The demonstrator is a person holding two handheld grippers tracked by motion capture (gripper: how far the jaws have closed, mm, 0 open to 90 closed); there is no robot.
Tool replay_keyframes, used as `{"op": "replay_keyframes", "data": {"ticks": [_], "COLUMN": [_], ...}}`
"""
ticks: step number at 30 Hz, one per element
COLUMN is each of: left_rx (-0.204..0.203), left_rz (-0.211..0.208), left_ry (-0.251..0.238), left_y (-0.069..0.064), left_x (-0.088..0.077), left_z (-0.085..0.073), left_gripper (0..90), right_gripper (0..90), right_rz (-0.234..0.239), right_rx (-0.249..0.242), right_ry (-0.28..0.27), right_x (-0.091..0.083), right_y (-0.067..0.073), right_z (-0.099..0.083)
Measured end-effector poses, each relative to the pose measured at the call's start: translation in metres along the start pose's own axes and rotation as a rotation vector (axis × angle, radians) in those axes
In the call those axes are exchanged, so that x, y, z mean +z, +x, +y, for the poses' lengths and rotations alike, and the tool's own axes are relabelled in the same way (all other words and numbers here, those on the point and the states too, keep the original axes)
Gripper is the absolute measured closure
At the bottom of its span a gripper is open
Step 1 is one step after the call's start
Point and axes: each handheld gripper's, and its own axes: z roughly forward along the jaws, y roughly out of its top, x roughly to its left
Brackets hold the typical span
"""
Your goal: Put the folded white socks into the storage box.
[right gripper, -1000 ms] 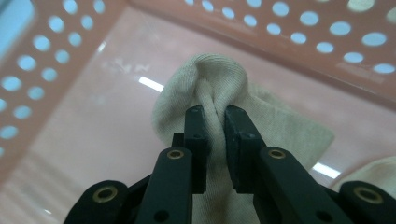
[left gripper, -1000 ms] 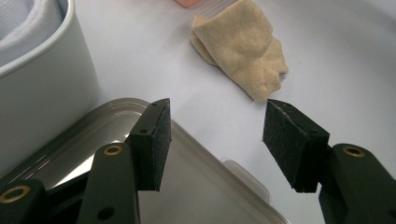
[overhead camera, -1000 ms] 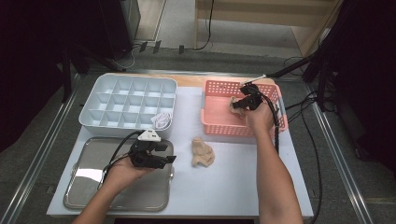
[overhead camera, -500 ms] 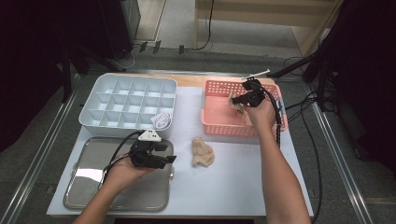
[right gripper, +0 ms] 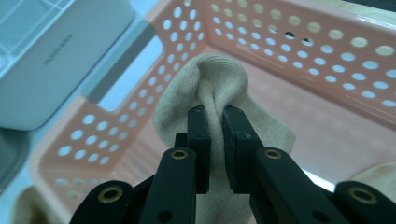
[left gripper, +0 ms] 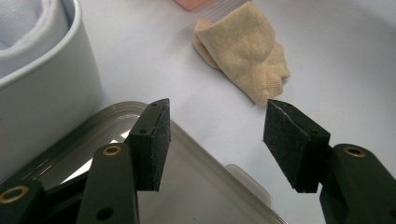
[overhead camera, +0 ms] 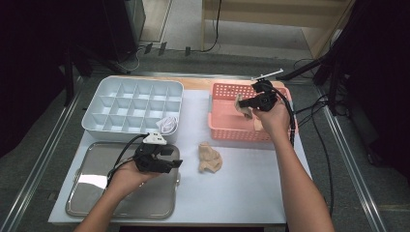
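Note:
My right gripper (overhead camera: 248,104) is shut on a beige sock (overhead camera: 243,108) and holds it up above the pink perforated basket (overhead camera: 232,135). In the right gripper view the sock (right gripper: 219,79) bulges over the pinched pads of the right gripper (right gripper: 215,116), and another beige piece (right gripper: 378,179) lies on the basket floor (right gripper: 299,56). My left gripper (overhead camera: 176,163) is open over the right edge of the metal tray (overhead camera: 96,193). It points at a second beige sock (overhead camera: 209,158) on the table. In the left gripper view that sock (left gripper: 243,56) lies beyond the open left gripper (left gripper: 215,140), untouched.
A white divided tray (overhead camera: 130,104) stands at the back left with a rolled white sock (overhead camera: 168,125) in its near right compartment. Its wall (left gripper: 46,102) is close to my left gripper. Cables trail off the table's right side.
My right gripper has risen with the beige sock, lifting it higher above the basket. The left gripper has stayed where it was.

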Motion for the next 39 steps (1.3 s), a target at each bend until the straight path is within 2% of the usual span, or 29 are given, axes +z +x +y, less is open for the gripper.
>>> {"op": "replay_keyframes", "data": {"ticks": [9,15,27,31,32,39], "left_rx": [-0.005,0.002,-0.001,0.002,0.0,-0.002], "left_rz": [-0.008,-0.011,-0.018,-0.018,-0.019,-0.016], "left_ry": [0.002,-0.007,0.011,0.009,0.005,0.002], "left_y": [0.004,0.004,0.006,0.007,0.008,0.011], "left_x": [0.002,0.003,0.007,0.007,0.007,0.005], "left_z": [0.004,0.006,0.009,0.01,0.011,0.012], "left_gripper": [42.3,42.2,42.2,42.2,42.2,42.2], "right_gripper": [83.4,83.4,83.3,82.9,82.8,82.9], "right_rz": [0.046,0.055,0.083,0.088,0.076,0.113], "right_rx": [-0.085,-0.112,-0.155,-0.165,-0.172,-0.136], "right_ry": [-0.035,-0.05,-0.079,-0.076,-0.073,-0.084], "right_x": [-0.022,-0.032,-0.054,-0.057,-0.058,-0.059], "right_y": [0.023,0.032,0.048,0.052,0.053,0.056], "right_z": [-0.004,-0.012,-0.033,-0.04,-0.042,-0.06]}}
